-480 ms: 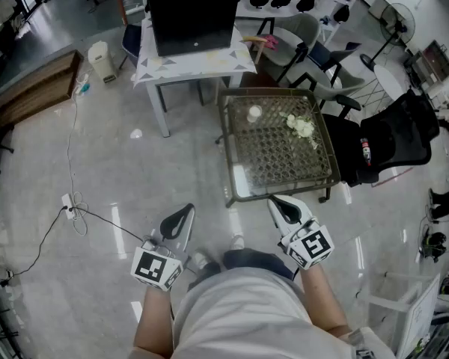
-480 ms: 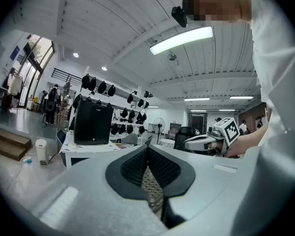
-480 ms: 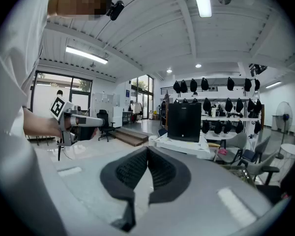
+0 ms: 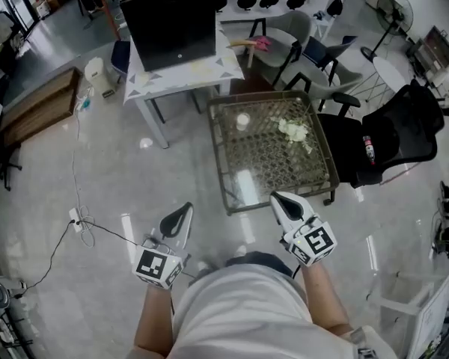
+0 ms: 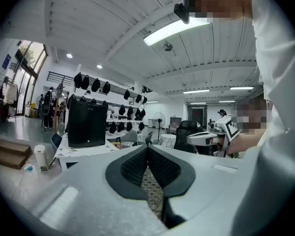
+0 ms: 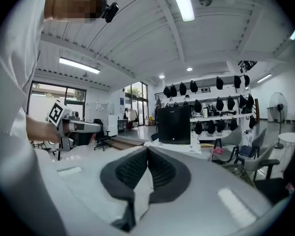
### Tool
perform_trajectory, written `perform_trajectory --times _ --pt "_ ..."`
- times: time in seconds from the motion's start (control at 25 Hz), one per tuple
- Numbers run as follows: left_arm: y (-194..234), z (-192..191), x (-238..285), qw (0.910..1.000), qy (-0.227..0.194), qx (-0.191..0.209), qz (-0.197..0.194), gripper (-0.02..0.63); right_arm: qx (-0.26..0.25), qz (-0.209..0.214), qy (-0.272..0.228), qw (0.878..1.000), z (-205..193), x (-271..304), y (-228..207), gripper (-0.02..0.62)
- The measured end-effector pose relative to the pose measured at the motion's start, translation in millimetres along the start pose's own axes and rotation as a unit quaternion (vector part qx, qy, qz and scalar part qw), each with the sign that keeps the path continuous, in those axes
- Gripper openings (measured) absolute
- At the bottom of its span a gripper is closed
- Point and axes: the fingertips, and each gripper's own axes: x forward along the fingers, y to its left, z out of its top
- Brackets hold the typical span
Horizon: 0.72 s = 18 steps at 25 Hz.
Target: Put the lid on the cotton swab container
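A small round white container (image 4: 243,120) stands at the far side of a low glass-topped table (image 4: 234,200). Right of it lies a loose white heap (image 4: 293,130); what it is made of is too small to tell. No lid can be made out. My left gripper (image 4: 185,209) hangs over the floor short of the table, shut and empty. Just at the table's near edge my right gripper (image 4: 278,197) is held, also shut with nothing in it. In both gripper views the black pads (image 5: 132,167) (image 6: 163,170) meet at their tips.
Behind the glass table stands a white table (image 4: 209,69) with a black box (image 4: 168,21) on it. A black office chair (image 4: 389,137) is to the right. A cable and power strip (image 4: 78,219) lie on the glossy floor at the left.
The head view has shifted slightly, and the glass table now lies a little nearer the grippers. Both grippers stay shut and hold the same pose.
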Motion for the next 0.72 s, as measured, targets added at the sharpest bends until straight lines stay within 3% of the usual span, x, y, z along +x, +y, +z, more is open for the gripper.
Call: perform_trajectory --times 0.36,0.72 --pt "-15.5 -13.7 60.4 0.9990 0.040 0.008 0.018 0.008 0.026 -0.013 -0.015 0.999 -14.5 -9.6 -74.2 0.003" --pt "4.7 -22.5 92.2 0.9977 0.064 -0.002 0.020 0.008 0.050 -0.020 -0.005 0.999 -26.5 11.4 -101.6 0.003"
